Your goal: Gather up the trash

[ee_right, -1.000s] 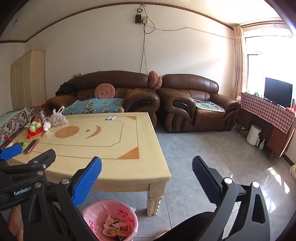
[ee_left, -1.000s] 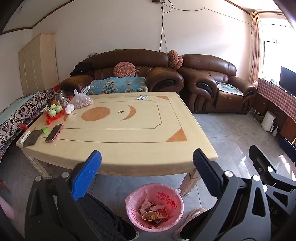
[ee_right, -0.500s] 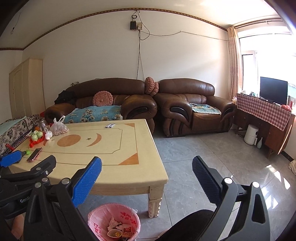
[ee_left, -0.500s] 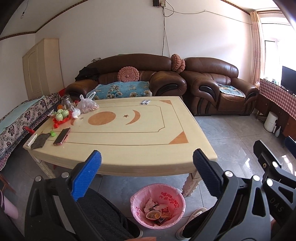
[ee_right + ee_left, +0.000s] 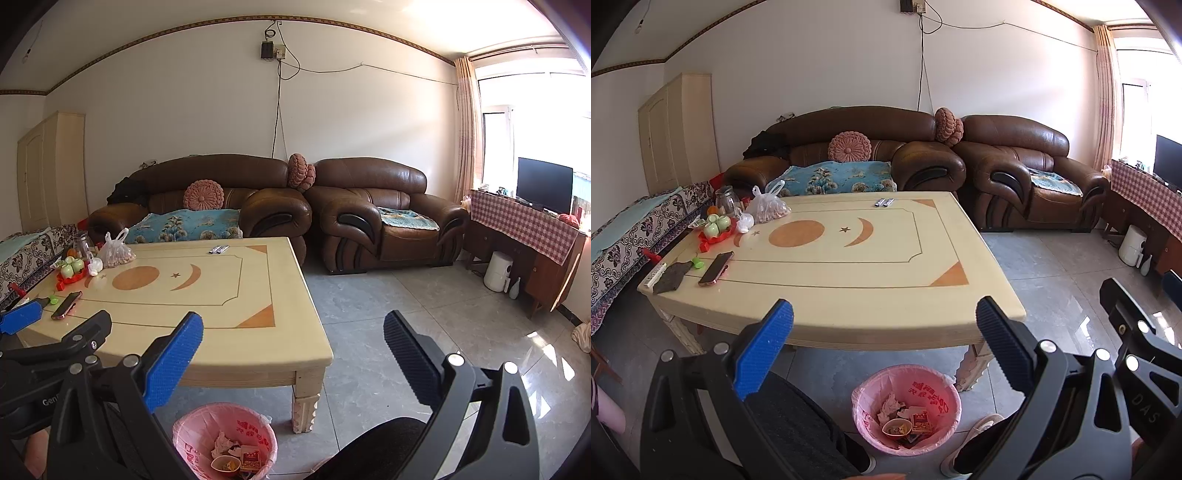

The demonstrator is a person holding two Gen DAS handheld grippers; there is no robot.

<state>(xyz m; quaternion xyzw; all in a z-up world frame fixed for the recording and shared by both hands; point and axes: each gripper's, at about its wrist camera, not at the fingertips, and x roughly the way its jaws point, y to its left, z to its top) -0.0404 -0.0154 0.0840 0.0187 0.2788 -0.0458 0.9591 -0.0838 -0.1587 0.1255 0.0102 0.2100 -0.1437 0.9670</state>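
**Left wrist view: both grippers empty above the bin**

Left wrist view puts your left gripper (image 5: 884, 332) over the near edge of the worktop (image 5: 849, 295), jaws spread wide with nothing between them. Below and between the fingers sits the bin (image 5: 907, 408), lined with a pink bag, on the floor just in front of the worktop's near right leg. Inside it you can see crumpled paper (image 5: 890, 404), a small bowl (image 5: 897, 428) and a red packet (image 5: 919, 422).

Your right gripper (image 5: 293, 341) is also spread wide and holds nothing. From its camera the bin (image 5: 225, 439) lies low and left of centre, beside the same leg, and the left gripper's black frame fills the lower left corner.

On the worktop, everything is gathered at the far left end: a phone (image 5: 716, 267) lying flat, a dark cloth (image 5: 670, 277) beside it near the corner, a small green item (image 5: 698, 263) between them, a red tray (image 5: 714, 232) with pale green cups, a clear plastic bag (image 5: 768, 208) knotted at the top, and a glass jar (image 5: 726, 199) behind the tray. Two small silver items (image 5: 884, 202) lie side by side at the far edge; you cannot tell what they are.

A brown sofa (image 5: 857, 155) and armchair (image 5: 1027, 177) stand behind the worktop. A shoe (image 5: 975, 432) shows right of the bin.
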